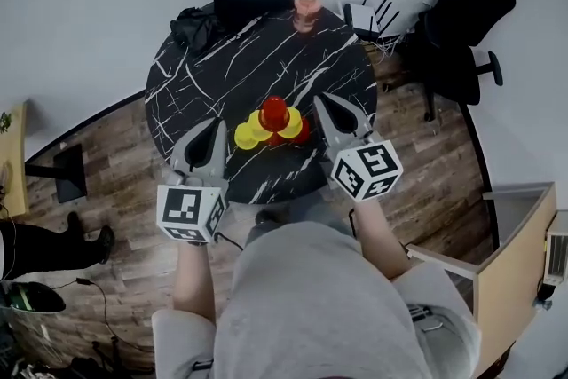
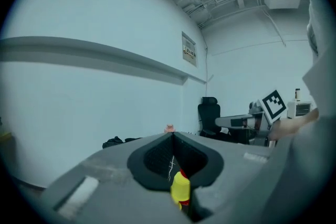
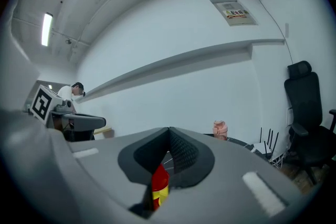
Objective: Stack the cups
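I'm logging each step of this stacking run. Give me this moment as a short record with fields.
table: round, black marbled top
cups: red and yellow, stacked in a cluster, a red one topmost
left gripper: shut, empty, left of the cups
right gripper: shut, empty, right of the cups
far edge: pink container, black bag

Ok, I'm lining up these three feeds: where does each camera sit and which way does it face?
Head view: on the person's head, steeply down at table, cups; left gripper, right gripper, forearms, torso show.
Left gripper view: on that gripper, roughly level along its shut jaws toward the wall.
Right gripper view: same, its own shut jaws.
All share cups, pink bottle.
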